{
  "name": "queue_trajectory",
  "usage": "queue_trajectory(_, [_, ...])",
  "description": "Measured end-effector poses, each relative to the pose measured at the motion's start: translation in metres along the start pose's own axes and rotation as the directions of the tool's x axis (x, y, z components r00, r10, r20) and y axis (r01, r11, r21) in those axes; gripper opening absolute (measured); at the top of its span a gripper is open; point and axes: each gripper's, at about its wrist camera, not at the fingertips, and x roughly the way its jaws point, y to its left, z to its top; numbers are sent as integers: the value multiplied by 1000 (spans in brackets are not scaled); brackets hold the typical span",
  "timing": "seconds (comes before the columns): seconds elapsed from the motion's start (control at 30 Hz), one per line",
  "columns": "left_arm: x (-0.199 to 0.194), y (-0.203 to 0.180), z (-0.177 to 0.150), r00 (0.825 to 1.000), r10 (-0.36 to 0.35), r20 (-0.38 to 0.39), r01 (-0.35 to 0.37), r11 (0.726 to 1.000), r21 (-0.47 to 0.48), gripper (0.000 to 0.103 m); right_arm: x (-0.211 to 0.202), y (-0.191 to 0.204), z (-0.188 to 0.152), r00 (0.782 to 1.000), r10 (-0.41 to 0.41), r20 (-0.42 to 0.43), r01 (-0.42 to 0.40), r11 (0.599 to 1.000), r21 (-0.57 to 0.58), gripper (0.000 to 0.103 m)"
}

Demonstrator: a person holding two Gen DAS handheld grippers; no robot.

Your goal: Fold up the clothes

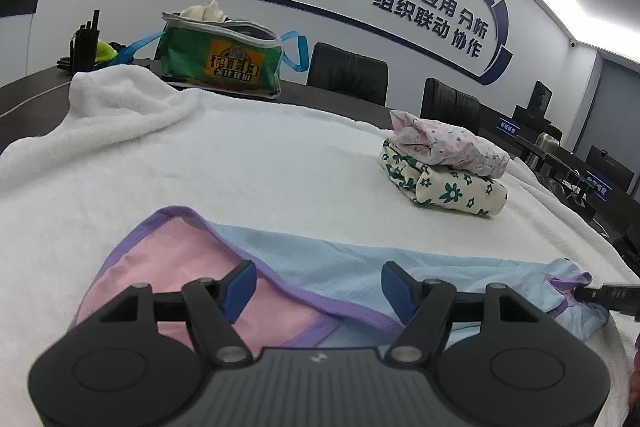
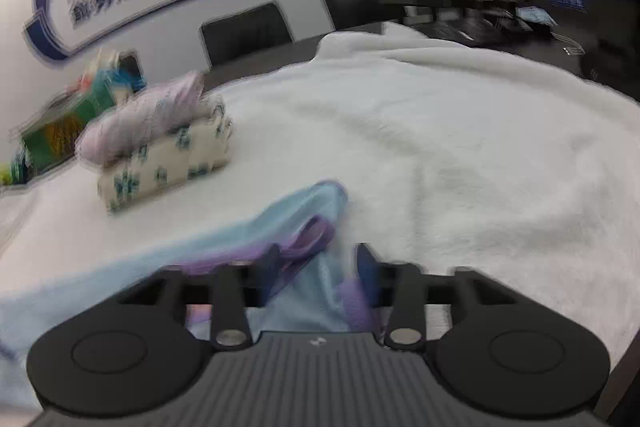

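Two grippers at the pastel garment

We are holding the left gripper [image 1: 316,289] spread wide over the knit garment [image 1: 320,267] (long axis crosswise); right gripper [image 2: 316,267] fingers are straddling its blue-purple end, grip unclear.

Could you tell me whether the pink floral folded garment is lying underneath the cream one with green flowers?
No, the pink floral garment sits on top of the cream garment with green flowers on the white towel.
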Motion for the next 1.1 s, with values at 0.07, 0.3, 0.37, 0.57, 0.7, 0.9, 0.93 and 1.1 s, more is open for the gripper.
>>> queue_trajectory(0.07, [0,0,0,1000,1,-2,-1,1000,0,68,2,8,-3,1000,-22,8,23,998,-62,11])
queue_trajectory(0.3, [-3,2,-1,1000,6,17,-6,1000,-5,68,-11,19,7,995,-4,99,19,989,-148,3])
queue_trajectory(0.37, [-5,2,-1,1000,9,25,-9,1000,-9,68,-21,28,14,989,33,142,-6,983,-184,3])
queue_trajectory(0.57, [-5,3,0,999,17,29,-17,1000,-17,68,-40,82,8,977,150,149,-84,921,-379,3])
queue_trajectory(0.7, [-4,2,0,1000,14,22,-14,1000,-15,68,-25,61,7,989,10,145,28,967,-253,28])
queue_trajectory(0.9, [-2,2,0,1000,13,6,-13,1000,-14,68,0,13,3,996,-22,83,31,993,-116,44])
queue_trajectory(0.93, [-2,2,0,1000,15,6,-15,1000,-15,69,2,9,3,997,3,73,5,995,-102,44])
queue_trajectory(1.1, [-2,2,0,1000,20,9,-20,1000,-18,69,-6,19,3,995,23,101,-8,989,-146,7])
